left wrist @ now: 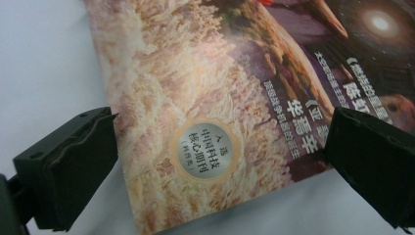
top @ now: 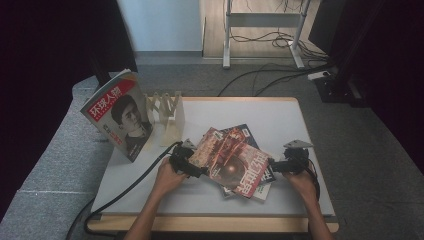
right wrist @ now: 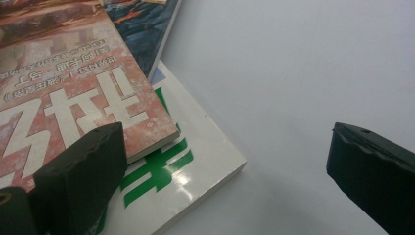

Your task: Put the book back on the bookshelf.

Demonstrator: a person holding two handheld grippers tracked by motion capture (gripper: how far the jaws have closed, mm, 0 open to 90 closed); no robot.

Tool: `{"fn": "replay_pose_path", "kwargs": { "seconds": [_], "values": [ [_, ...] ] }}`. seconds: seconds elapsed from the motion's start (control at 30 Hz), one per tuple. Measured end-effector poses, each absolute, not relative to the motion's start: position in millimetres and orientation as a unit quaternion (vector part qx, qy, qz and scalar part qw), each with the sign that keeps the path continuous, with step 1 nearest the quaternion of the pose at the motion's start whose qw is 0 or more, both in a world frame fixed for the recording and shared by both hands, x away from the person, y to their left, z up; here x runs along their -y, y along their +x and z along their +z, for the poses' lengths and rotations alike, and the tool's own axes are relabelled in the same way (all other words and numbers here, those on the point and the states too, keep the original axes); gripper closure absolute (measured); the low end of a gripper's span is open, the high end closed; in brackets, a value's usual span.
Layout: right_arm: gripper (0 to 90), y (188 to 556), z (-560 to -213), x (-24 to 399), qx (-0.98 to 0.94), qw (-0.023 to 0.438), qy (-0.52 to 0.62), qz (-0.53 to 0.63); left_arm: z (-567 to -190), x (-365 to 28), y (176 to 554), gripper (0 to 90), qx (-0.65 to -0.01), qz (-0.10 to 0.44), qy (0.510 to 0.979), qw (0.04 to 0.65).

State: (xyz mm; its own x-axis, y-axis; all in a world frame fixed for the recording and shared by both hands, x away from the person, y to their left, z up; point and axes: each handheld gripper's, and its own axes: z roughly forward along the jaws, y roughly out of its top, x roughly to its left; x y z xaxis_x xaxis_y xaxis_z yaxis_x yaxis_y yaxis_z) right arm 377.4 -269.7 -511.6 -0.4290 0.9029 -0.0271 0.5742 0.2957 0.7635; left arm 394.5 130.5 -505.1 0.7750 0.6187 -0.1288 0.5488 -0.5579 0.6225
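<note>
Both grippers, left gripper (top: 196,171) and right gripper (top: 272,165), are black with chunky ridged rubber pads (left wrist: 73,166), grey three-cornered plates (top: 298,144) on top, thick black cables (top: 127,187) trailing off. Bare forearms, no sleeves.

We seem to be in a lab or office test room: a white table (top: 300,120) stands on grey carpet (top: 365,150), black curtains (top: 45,45) hang at both sides, and loose cables (top: 270,75) run below a metal desk frame (top: 262,22) behind

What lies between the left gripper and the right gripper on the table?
In the high view, the stack of magazines lies between the left gripper and the right gripper, red magazine on top.
</note>
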Motion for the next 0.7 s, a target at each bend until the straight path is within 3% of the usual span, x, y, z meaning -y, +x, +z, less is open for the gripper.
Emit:
{"fn": "replay_pose_path", "kwargs": {
  "seconds": [0.7],
  "values": [
    [5.4,413,-512,273,-0.759,0.237,0.499,0.346,-503,-127,358,0.0,-0.308,0.039,0.889,0.336]
  ]
}}
